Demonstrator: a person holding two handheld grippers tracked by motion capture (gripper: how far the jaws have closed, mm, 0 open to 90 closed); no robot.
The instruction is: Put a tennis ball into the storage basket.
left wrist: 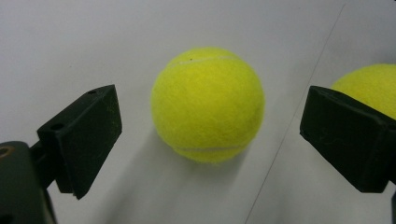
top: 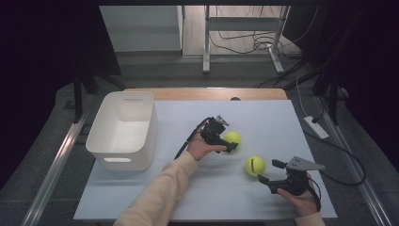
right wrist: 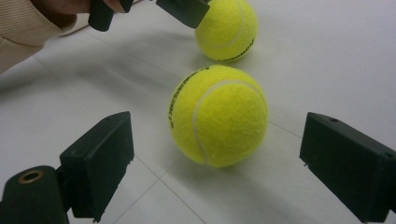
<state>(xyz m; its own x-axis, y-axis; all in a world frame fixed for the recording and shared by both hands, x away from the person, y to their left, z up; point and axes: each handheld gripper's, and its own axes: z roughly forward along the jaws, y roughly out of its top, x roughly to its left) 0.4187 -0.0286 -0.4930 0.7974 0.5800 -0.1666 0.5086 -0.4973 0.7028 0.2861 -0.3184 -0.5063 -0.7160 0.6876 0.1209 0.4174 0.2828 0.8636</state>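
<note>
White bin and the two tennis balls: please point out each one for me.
White bin (top: 123, 155), high view, on its front wall.
Far tennis ball (left wrist: 208, 103), left gripper view, on its middle.
Near tennis ball (right wrist: 218, 115), right gripper view, on its middle.

Two balls: one (top: 232, 139) farther out, one (top: 255, 165) nearer (both yellow, felt-covered). One white bin (top: 123, 129), left on the desk (top: 268, 117). Two claws: left (top: 229, 147) and right (top: 270, 172), one per hand. One white sheet covering the desk top.
</note>
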